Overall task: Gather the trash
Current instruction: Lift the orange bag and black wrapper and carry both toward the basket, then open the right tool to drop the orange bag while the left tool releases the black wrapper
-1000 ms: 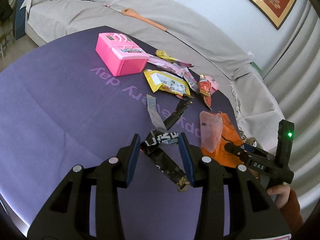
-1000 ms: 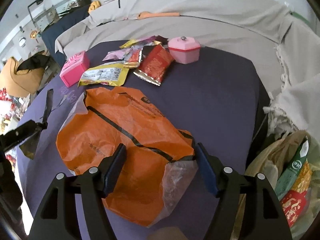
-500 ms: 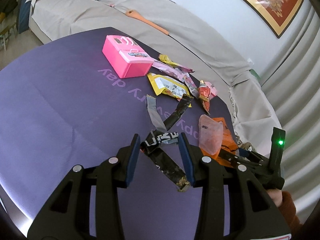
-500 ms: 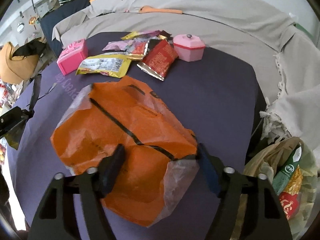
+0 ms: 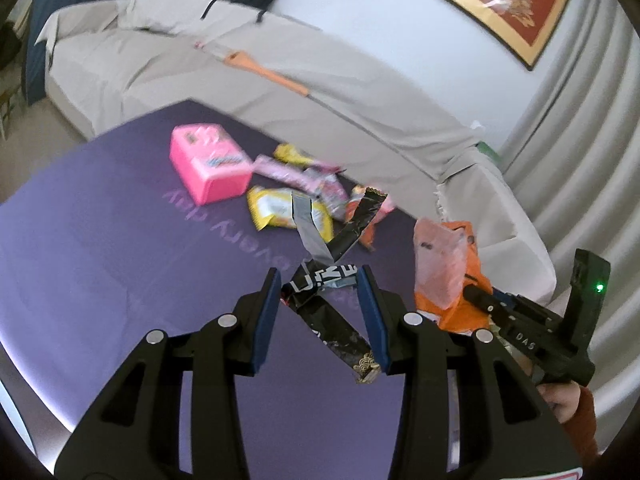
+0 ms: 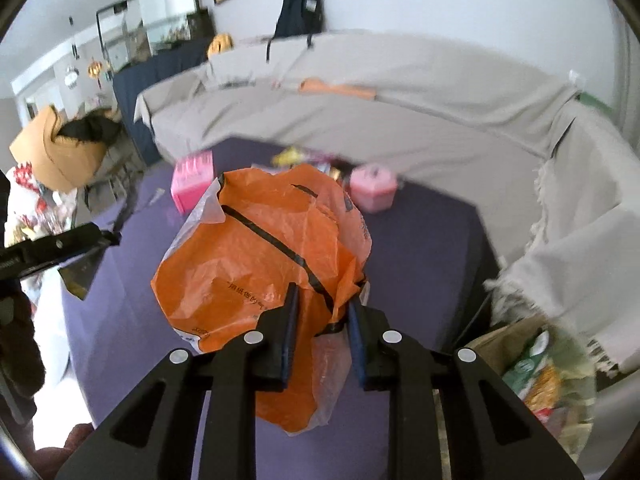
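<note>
Lifted off the purple counter (image 5: 100, 248) since a second ago: both bundles of trash, now hanging above the cloth. Left tongs (image 5: 322, 316) pinching crumpled black wrappers (image 5: 320, 280) at lower centre, one strip slanting toward upper right, another trailing to lower right. Right tongs (image 6: 322, 332) closing on an orange plastic bag (image 6: 260, 256), bunched between narrow pads, long axis running up the frame. Seen only from the right wrist: a sack of collected trash (image 6: 536, 372) at lower right, a pink lidded pot (image 6: 374, 190). Seen only from the left: yellow packet (image 5: 276, 212) beside pink box (image 5: 208, 168).
</note>
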`<state>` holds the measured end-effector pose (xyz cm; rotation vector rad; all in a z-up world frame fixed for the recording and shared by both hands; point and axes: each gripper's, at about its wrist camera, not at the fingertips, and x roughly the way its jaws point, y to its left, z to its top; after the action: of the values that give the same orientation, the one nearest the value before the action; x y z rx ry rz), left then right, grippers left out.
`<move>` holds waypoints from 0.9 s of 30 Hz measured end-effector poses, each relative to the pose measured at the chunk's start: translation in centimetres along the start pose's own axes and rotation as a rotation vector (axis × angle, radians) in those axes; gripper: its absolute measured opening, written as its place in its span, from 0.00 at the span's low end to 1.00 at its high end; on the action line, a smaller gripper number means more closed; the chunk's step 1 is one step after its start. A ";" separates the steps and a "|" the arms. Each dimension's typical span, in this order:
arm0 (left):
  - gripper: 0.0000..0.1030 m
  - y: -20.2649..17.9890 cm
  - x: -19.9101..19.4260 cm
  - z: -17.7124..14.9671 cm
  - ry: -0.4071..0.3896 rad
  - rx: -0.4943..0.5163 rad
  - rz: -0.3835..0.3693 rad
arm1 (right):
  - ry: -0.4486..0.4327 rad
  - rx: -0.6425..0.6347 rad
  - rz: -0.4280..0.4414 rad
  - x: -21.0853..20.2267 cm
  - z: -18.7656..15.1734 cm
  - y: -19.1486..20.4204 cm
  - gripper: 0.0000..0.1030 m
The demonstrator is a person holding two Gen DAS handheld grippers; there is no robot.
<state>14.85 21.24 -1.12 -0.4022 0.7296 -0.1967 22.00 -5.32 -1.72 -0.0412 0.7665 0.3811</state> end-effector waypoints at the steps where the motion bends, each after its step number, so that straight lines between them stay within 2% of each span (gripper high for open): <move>1: 0.36 -0.7 -0.3 0.3 -0.008 0.012 -0.003 | -0.019 0.002 -0.003 -0.8 0.3 -0.3 0.22; 8: 0.36 -5.7 -1.2 2.1 -0.047 0.100 -0.021 | -0.108 0.010 -0.052 -5.3 1.3 -2.9 0.22; 12: 0.36 -8.4 -1.1 2.4 -0.044 0.137 -0.049 | -0.150 0.028 -0.090 -7.8 1.2 -4.8 0.22; 19: 0.36 -14.0 -0.5 2.0 -0.050 0.227 -0.166 | -0.224 0.086 -0.180 -12.7 0.0 -9.0 0.22; 27: 0.36 -22.1 3.4 -0.5 0.031 0.340 -0.275 | -0.225 0.173 -0.261 -15.9 -3.8 -14.6 0.22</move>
<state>16.21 0.05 5.85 -0.1732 0.6549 -0.5790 14.20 -24.67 4.90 0.0628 0.5599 0.0682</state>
